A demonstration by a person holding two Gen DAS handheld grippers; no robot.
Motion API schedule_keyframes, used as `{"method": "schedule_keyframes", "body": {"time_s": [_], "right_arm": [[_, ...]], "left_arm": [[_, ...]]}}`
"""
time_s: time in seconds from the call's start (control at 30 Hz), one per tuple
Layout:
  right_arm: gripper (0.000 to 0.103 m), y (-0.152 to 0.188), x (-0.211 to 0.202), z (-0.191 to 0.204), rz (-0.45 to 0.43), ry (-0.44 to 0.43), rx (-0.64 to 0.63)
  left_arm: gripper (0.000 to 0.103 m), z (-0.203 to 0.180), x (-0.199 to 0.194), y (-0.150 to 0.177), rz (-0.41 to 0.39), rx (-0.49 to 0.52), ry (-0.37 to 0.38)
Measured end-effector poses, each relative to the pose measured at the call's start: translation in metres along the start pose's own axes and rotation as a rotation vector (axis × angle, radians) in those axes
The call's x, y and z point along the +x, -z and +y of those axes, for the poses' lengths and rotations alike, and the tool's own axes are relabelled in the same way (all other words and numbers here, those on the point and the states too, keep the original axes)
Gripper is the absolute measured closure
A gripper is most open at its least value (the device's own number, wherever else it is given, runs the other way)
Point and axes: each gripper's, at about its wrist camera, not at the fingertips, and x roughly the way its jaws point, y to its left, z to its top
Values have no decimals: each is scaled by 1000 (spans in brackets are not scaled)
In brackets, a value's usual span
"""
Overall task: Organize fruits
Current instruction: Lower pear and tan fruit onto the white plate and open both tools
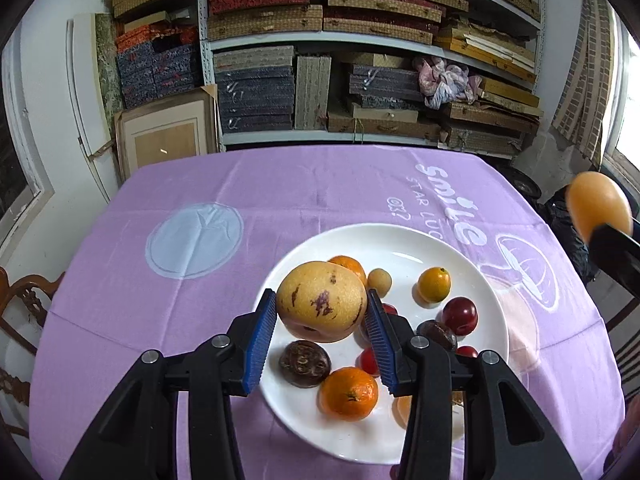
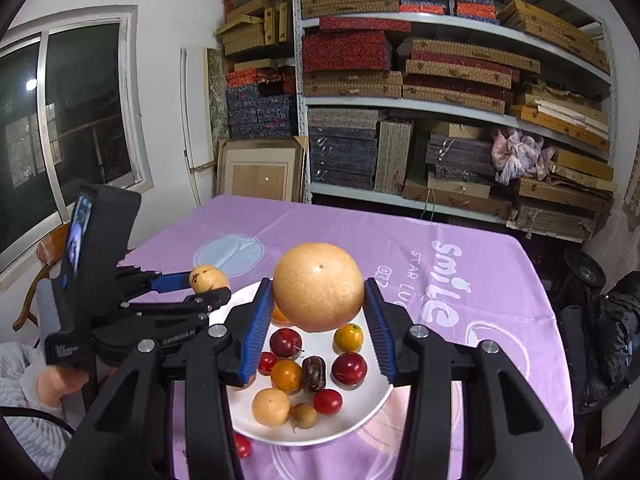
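Observation:
My left gripper is shut on a yellow fruit with purple streaks, held above the white plate. In the right wrist view my right gripper is shut on a large orange grapefruit, also lifted over the plate. The grapefruit shows at the right edge of the left wrist view. The left gripper with its yellow fruit appears at the left of the right wrist view. On the plate lie tangerines, red plums, dark passion fruit and small yellow fruits.
A purple cloth with white print covers the table. One small red fruit lies on the cloth beside the plate. Shelves of boxes stand behind the table, a wooden chair at the left. A person's hand grips the left tool.

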Motion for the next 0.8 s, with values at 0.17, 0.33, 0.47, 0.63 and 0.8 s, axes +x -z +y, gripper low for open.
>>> {"method": "schedule_keyframes", "body": {"time_s": [0.17, 0.33, 0.47, 0.63, 0.8], "right_arm": [[58, 3, 79, -11, 121, 14, 23], [58, 12, 131, -19, 208, 11, 60], [58, 23, 157, -24, 260, 10, 78], [58, 31, 171, -28, 284, 8, 85], [58, 35, 183, -28, 314, 16, 77]], "left_arm": [[57, -8, 40, 16, 60, 17, 19], [58, -2, 65, 22, 99, 3, 30], [57, -6, 70, 24, 85, 28, 19], [57, -6, 70, 26, 73, 32, 17], [55, -5, 70, 26, 70, 19, 20]]}}
